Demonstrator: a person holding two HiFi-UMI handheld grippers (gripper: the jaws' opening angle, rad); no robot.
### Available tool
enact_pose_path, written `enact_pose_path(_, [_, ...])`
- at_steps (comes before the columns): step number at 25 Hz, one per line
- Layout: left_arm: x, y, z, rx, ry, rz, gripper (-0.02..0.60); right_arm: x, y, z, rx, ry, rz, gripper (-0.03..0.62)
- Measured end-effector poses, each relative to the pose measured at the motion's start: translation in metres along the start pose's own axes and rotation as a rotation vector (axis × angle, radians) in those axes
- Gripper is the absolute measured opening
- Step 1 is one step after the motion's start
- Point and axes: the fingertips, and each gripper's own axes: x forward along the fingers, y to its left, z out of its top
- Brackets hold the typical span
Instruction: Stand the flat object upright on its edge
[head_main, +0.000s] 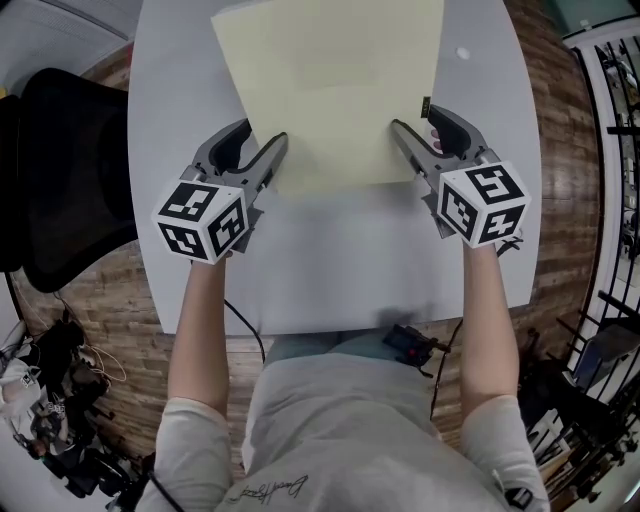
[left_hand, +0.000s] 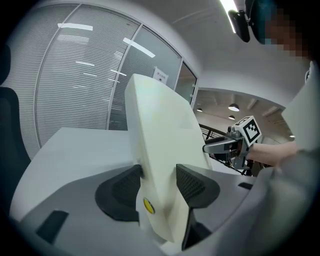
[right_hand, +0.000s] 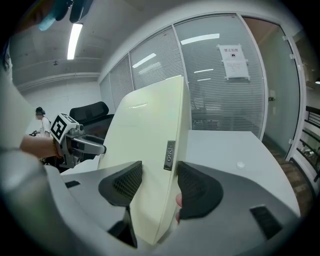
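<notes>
Head view: the pale yellow panel (head_main: 335, 90) is held over the white worktop (head_main: 330, 270), with the left gripper (head_main: 264, 132) and right gripper (head_main: 415, 117) at its near corners. Left gripper view: the fingers (left_hand: 192, 185) pinch its edge. Right gripper view: the fingers (right_hand: 125, 182) clamp the opposite edge

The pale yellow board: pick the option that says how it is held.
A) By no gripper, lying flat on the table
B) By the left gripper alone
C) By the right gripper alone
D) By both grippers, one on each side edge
D: the left gripper and the right gripper each have their jaws closed on a side edge of the board, and each gripper view shows the board pressed between that gripper's pads.
</notes>
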Motion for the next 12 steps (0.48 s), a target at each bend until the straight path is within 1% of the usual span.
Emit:
enact_pose_path(5, [0.006, 0.003, 0.008, 0.043, -0.014, 0.030, 0.236, 0.003, -0.005, 0.007, -0.032, -0.042, -0.030, 0.239])
enact_pose_path(12, [0.010, 0.011, 0.012, 0.082, -0.053, 0.040, 0.235, 0.008, -0.006, 0.011, -0.055, -0.112, -0.060, 0.238])
